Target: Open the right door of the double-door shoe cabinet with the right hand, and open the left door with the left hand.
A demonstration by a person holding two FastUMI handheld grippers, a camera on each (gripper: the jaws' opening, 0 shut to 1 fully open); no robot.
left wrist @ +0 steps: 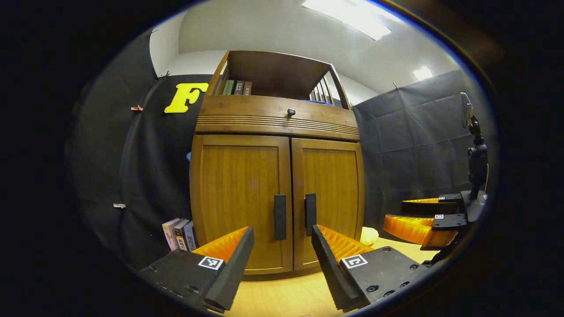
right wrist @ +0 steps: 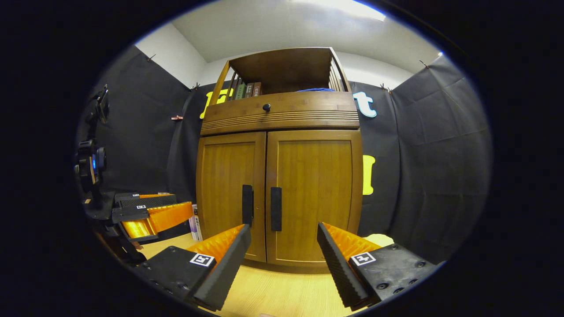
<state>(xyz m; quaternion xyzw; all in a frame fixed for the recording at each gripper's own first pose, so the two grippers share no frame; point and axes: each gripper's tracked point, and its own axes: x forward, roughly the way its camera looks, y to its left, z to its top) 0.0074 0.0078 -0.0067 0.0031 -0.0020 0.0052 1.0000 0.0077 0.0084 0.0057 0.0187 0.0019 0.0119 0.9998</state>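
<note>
Beside cabinet (left wrist: 277, 176), books (left wrist: 179, 234) partly hidden

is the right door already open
No, in the right gripper view the right door sits shut, flush beside the left door, and the right tool hangs open short of its handle.

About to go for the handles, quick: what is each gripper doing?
Left gripper: open, holding nothing, short of the cabinet doors.
Right gripper: open, holding nothing.
</note>
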